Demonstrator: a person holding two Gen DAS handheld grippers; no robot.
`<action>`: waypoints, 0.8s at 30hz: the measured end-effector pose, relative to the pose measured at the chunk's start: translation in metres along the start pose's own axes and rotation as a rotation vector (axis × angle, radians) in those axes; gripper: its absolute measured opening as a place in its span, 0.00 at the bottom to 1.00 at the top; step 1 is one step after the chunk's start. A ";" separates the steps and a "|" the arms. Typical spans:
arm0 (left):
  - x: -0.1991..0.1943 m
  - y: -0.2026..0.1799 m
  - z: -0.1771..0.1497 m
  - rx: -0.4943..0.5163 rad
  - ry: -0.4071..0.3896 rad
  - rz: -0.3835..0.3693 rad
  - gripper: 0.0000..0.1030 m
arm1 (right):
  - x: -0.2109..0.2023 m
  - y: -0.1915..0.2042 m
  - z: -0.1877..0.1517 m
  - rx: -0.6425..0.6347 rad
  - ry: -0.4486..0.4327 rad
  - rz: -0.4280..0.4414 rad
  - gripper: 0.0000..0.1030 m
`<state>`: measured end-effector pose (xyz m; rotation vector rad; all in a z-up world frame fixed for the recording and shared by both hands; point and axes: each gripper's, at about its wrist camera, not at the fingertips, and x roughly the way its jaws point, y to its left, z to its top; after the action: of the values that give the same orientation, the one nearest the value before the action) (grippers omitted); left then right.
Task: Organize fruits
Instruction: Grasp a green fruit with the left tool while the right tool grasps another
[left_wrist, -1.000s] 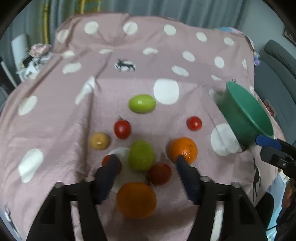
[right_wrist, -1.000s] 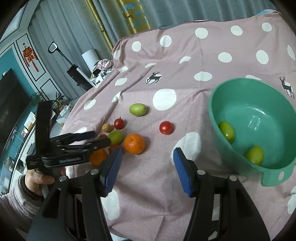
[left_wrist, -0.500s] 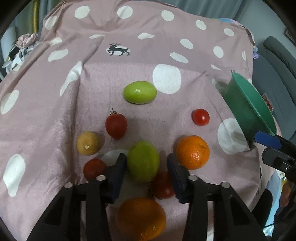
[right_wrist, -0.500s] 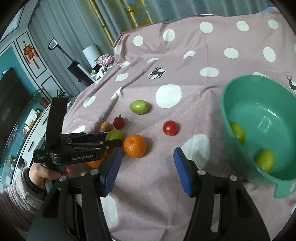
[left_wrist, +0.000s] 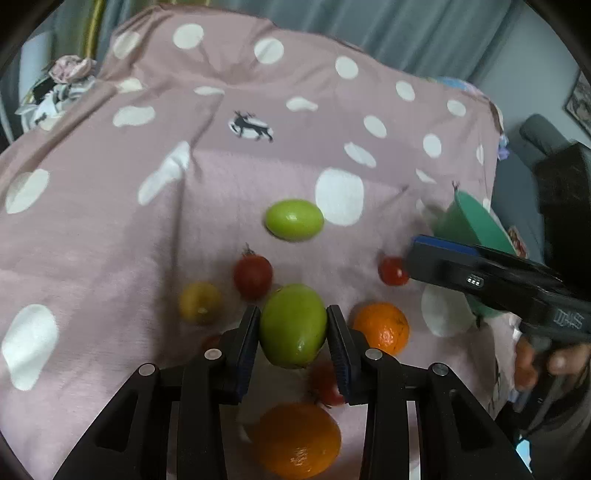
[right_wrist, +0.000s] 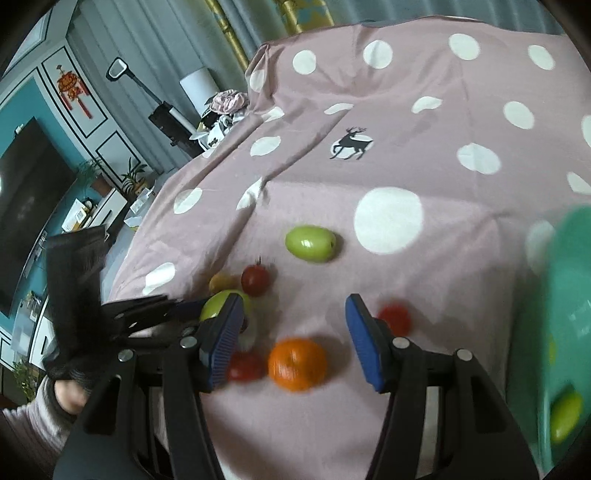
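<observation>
- The green bowl is smeared by motion and cut off by the right edge of the right wrist view; the fruit inside it is a blurred yellow-green shape.
- In the left wrist view, the right gripper hides most of the bowl.
- A red fruit beside the held green fruit is partly hidden by a finger.
- The left gripper is blurred.

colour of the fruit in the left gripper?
Green fruit, clamped in the left gripper; clearest in left wrist view.

Left tool clamped on green fruit; right tool spread wide, seemingly empty.
</observation>
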<state>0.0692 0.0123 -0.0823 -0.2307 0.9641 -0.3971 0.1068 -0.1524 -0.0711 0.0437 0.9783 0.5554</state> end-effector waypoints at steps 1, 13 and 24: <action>-0.002 0.002 0.000 -0.004 -0.009 0.001 0.36 | 0.006 0.000 0.005 0.000 0.005 0.002 0.56; -0.005 0.020 0.003 -0.028 -0.032 -0.026 0.36 | 0.074 -0.002 0.038 0.002 0.105 -0.074 0.54; -0.002 0.023 0.006 -0.037 -0.032 -0.036 0.36 | 0.094 0.000 0.046 -0.001 0.166 -0.090 0.50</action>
<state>0.0785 0.0342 -0.0862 -0.2878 0.9378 -0.4080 0.1836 -0.0989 -0.1179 -0.0480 1.1362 0.4819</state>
